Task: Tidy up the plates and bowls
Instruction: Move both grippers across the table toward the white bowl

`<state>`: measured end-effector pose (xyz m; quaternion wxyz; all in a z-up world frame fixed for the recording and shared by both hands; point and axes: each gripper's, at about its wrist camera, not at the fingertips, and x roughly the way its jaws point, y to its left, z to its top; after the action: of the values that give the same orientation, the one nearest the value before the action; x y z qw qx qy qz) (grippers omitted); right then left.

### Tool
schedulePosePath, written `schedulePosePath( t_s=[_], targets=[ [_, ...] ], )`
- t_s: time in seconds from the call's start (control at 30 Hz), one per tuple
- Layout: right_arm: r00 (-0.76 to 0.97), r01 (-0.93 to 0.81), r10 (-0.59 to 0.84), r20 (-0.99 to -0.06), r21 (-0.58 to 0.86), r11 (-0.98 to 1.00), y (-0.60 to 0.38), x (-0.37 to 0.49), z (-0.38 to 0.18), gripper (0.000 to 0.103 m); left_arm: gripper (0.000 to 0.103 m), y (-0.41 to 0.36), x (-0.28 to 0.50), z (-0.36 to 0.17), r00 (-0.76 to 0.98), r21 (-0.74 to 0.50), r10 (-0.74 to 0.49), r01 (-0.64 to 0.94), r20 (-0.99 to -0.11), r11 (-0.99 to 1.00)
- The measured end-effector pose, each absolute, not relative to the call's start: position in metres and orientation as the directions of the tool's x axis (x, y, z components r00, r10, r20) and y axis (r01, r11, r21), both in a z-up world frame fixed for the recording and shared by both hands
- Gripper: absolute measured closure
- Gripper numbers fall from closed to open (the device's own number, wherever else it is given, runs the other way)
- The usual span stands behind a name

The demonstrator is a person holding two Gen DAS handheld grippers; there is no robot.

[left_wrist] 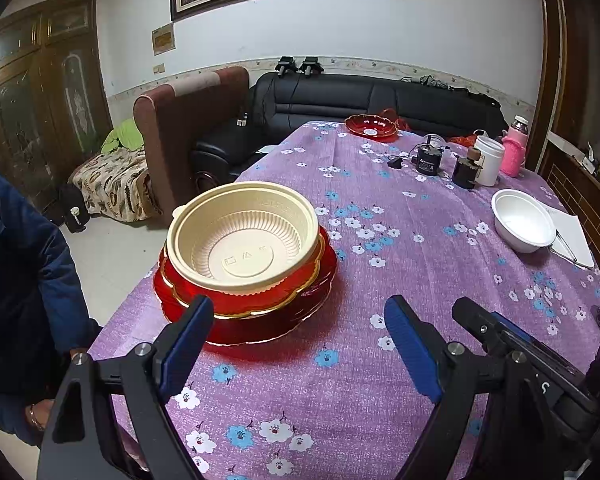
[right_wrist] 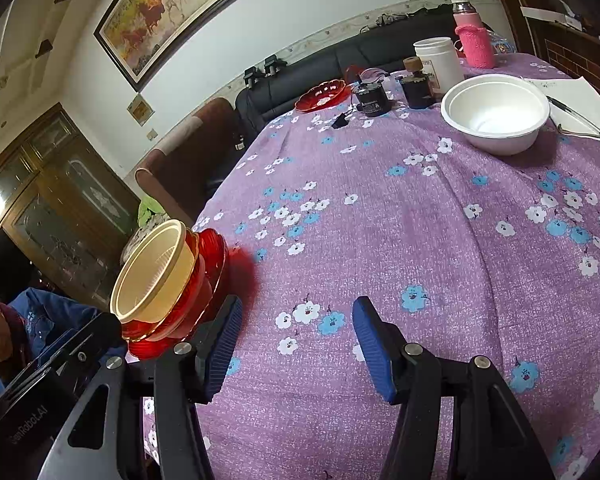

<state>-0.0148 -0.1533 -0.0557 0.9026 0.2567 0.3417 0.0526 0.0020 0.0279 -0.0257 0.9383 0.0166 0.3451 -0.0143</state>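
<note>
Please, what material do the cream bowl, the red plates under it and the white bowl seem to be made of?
Cream bowl: probably thin moulded plastic, matte; ribbed wall and embossed marks on its base.
Red plates: translucent glossy plastic or glass, cannot tell which; light passes through, and the upper one has a gold rim.
White bowl: smooth, faintly shiny; plastic or foam, uncertain.

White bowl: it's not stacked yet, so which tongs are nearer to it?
Right. The right tongs hang open over bare cloth, the white bowl ahead to their right. The left tongs sit open by the red stack, farther off.
</note>
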Motion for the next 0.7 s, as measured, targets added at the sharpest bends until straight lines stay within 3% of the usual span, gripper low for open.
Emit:
schedulePosePath(
  t_s=[0.47,0.7],
  targets=[
    [0.757,0.098,0.273,-0.594,0.516,0.851,-0.165,-0.012,-0.064,0.041,0.016,0.011,0.004,-0.032,0.746,0.042,-0.025,0.071,-0.666,0.997],
    [0.771,0.174,0.208,-0.602,0.514,0.840,-0.203,-0.018,-0.060,0.041,0.016,0.000,0.000,-0.030,0.741,-0.007,-0.106,0.135,-0.663,0.991]
  ],
)
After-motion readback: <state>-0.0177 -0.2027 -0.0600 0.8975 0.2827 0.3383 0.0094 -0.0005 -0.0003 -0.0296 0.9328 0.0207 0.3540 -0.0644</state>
